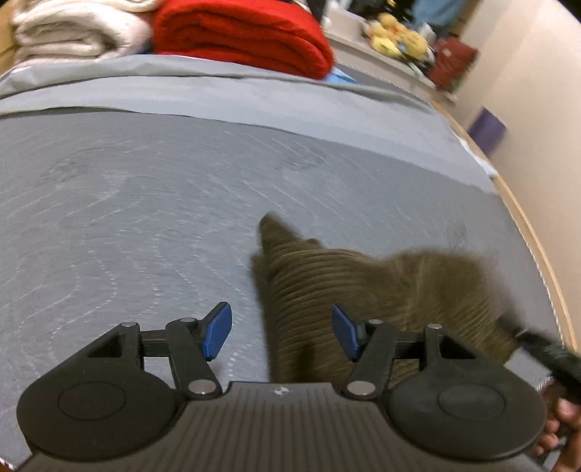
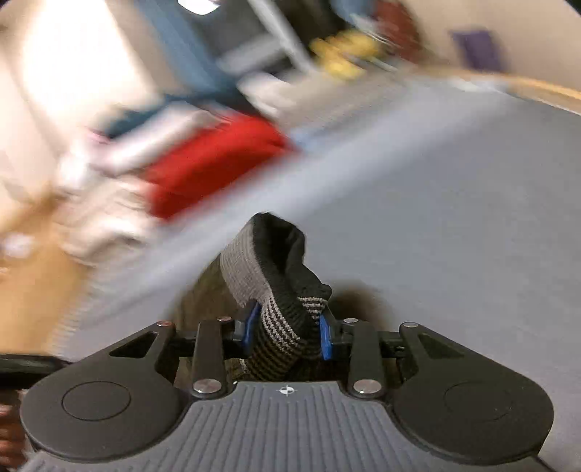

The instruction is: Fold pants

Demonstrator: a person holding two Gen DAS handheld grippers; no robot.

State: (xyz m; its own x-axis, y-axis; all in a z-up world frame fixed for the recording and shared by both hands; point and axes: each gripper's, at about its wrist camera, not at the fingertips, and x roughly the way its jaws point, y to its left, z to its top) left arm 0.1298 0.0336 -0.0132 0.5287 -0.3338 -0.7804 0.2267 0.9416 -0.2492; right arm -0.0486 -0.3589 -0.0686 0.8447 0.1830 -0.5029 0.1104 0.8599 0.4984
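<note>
A grey bed cover (image 1: 145, 203) with faint wavy stitching is spreading across most of the left wrist view. Behind the cover, a folded red blanket (image 1: 239, 36) is lying beside a stack of cream blankets (image 1: 69, 32). To the right of the red blanket, a pale shelf (image 1: 366, 47) is holding yellow soft toys (image 1: 395, 34) and a dark red bag (image 1: 454, 61). A beige wall (image 1: 537, 101) is rising to the right of the cover, with a wooden bed edge (image 1: 533, 232) running between them. The right wrist view is blurring badly.
</note>
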